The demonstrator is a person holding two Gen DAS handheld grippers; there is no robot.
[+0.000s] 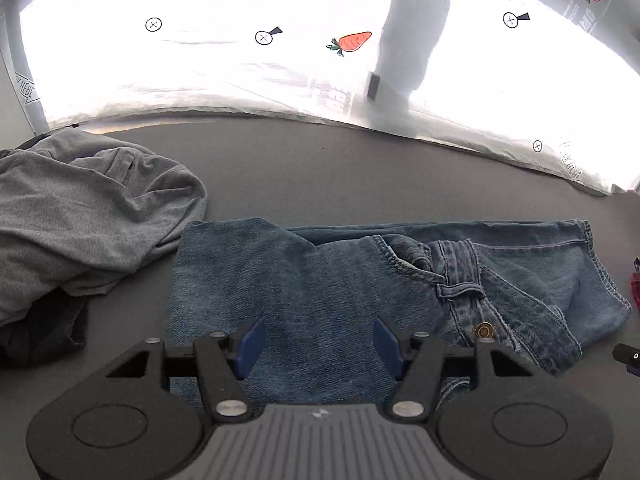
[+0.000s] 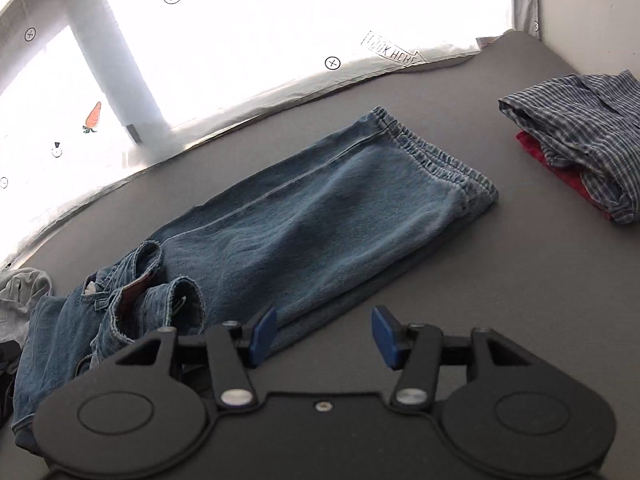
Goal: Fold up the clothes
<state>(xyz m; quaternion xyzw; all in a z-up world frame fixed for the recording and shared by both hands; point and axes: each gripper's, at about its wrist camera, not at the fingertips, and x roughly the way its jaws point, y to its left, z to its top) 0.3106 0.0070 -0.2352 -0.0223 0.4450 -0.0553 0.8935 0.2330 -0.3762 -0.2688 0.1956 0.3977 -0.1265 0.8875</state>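
Blue jeans (image 1: pixel 320 288) lie on the grey table (image 1: pixel 304 160), with the waistband and brass button (image 1: pixel 484 330) to the right in the left wrist view. My left gripper (image 1: pixel 320 344) is open and empty, just above the denim. In the right wrist view the jeans (image 2: pixel 312 220) stretch away with the legs laid together, cuffs at the far right and waistband bunched at the near left. My right gripper (image 2: pixel 324 334) is open and empty, over the near edge of a leg and the bare table (image 2: pixel 500 280).
A crumpled grey shirt (image 1: pixel 80 208) lies left of the jeans over something dark. A folded plaid shirt (image 2: pixel 580 140) sits on a red garment (image 2: pixel 560 168) at the far right. A white printed curtain (image 1: pixel 240 60) hangs along the table's far edge.
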